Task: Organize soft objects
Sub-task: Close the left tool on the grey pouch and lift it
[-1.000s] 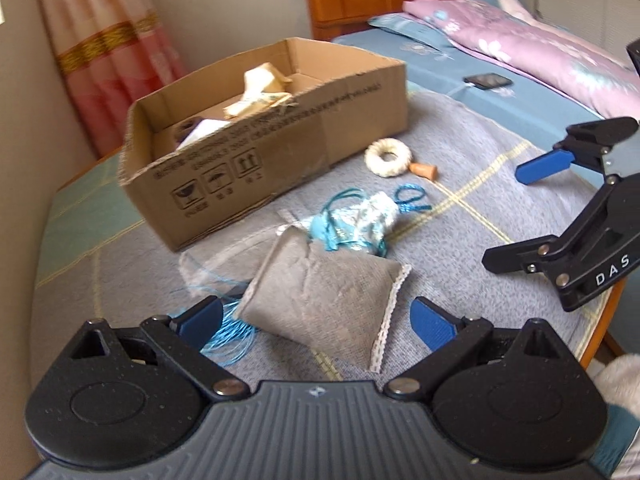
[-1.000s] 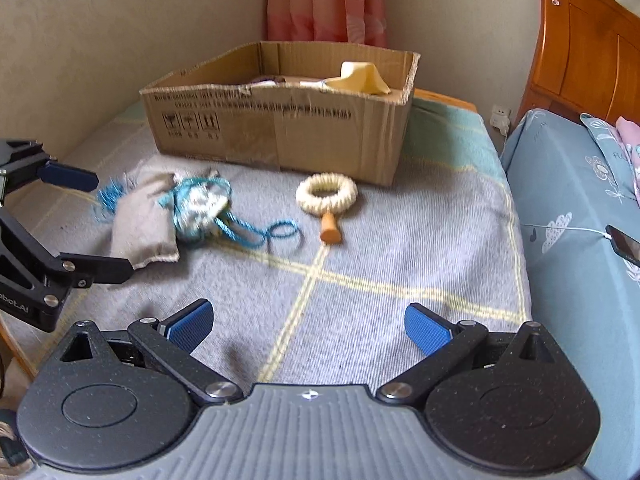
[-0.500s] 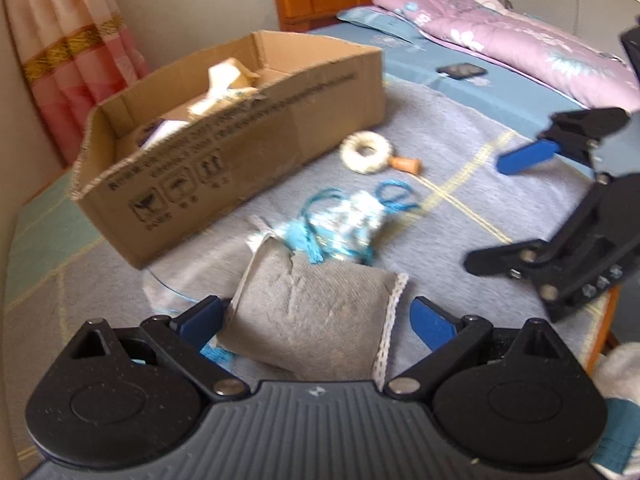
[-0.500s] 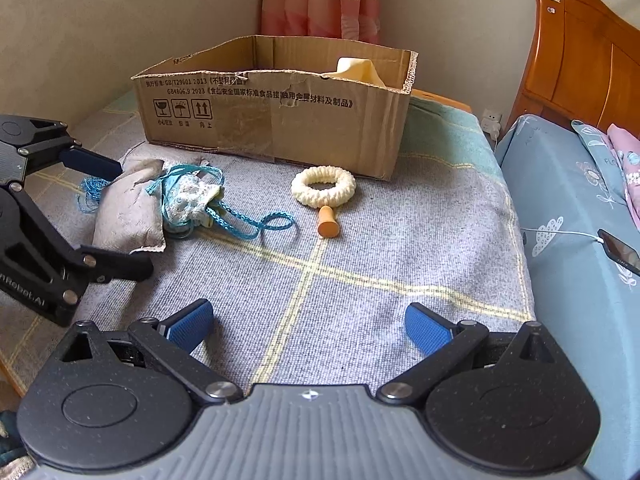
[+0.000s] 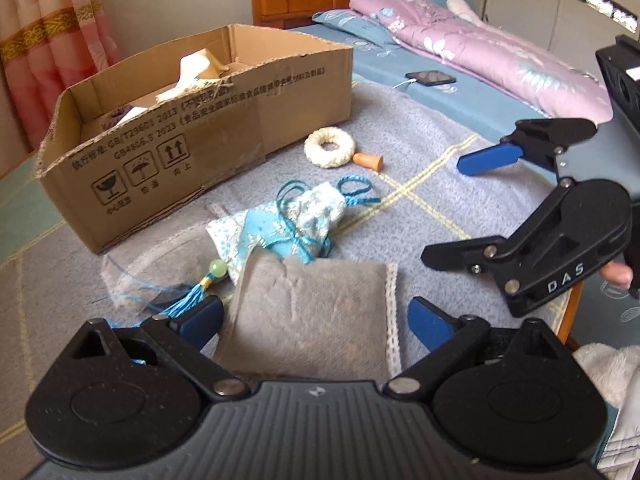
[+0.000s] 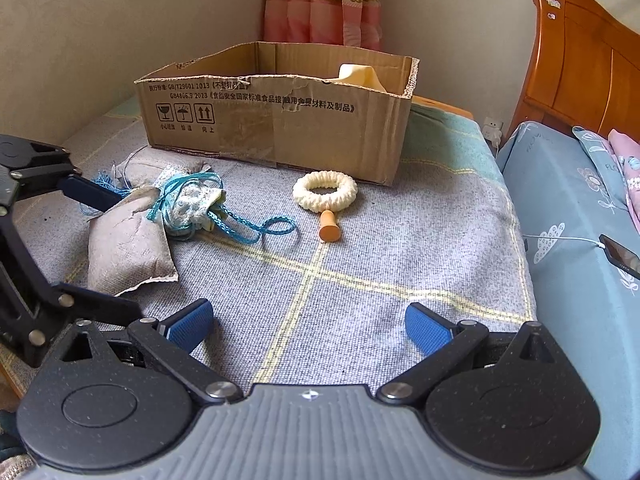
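Left claw point(image 5: 314, 318) open, blue fingers straddling grey sachet pillow point(image 5: 310, 312) at lower centre. Right claw point(image 6: 308, 322) open over grey blanket point(image 6: 400, 248). Cardboard box point(image 6: 276, 128) upper centre; crocheted ring rattle point(image 6: 325, 192) just below it.

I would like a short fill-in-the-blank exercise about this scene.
1. The grey pouch lies between the fingers of the ___ gripper.
2. The cream ring lies ___ the cardboard box.
3. The right gripper holds ___.
4. The phone lies on the ___.

Missing: left; outside; nothing; bed
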`<state>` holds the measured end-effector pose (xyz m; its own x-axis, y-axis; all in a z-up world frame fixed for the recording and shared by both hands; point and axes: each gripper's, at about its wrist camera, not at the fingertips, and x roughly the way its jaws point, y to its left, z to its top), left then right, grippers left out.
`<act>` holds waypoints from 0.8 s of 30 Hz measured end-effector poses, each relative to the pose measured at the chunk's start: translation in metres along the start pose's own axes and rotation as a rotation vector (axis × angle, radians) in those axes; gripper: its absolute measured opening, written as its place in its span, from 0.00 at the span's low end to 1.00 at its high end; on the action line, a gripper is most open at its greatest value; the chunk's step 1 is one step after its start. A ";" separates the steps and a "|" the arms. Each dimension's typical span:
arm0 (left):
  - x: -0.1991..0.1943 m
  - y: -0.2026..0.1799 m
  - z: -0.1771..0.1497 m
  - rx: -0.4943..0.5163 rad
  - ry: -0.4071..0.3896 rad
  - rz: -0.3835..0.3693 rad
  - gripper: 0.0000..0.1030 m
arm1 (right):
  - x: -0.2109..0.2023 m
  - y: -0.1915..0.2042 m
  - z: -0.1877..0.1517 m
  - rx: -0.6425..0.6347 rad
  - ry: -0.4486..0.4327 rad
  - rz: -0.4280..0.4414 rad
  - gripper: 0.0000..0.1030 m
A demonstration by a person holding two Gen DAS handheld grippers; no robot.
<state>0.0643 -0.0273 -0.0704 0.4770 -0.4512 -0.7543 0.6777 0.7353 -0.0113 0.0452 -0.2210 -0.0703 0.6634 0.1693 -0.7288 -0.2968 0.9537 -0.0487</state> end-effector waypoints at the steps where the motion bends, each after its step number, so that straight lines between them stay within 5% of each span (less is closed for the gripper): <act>1: 0.000 0.000 0.000 0.001 -0.002 0.004 0.92 | 0.000 0.000 0.000 0.000 -0.003 -0.001 1.00; 9: -0.015 0.004 -0.004 -0.067 -0.016 0.023 0.58 | -0.001 0.001 -0.002 0.003 -0.007 -0.005 1.00; 14: -0.026 0.003 -0.013 -0.092 -0.008 0.103 0.57 | -0.002 0.001 -0.001 0.002 -0.002 -0.007 1.00; 20: -0.020 0.005 -0.017 -0.143 -0.026 0.114 0.70 | 0.000 0.001 0.000 0.003 0.004 -0.008 1.00; 24: -0.018 0.004 -0.016 -0.135 -0.034 0.126 0.68 | 0.001 -0.001 0.003 0.006 0.011 -0.020 1.00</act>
<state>0.0494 -0.0086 -0.0673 0.5735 -0.3660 -0.7329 0.5308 0.8475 -0.0079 0.0484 -0.2206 -0.0689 0.6618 0.1470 -0.7351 -0.2793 0.9583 -0.0598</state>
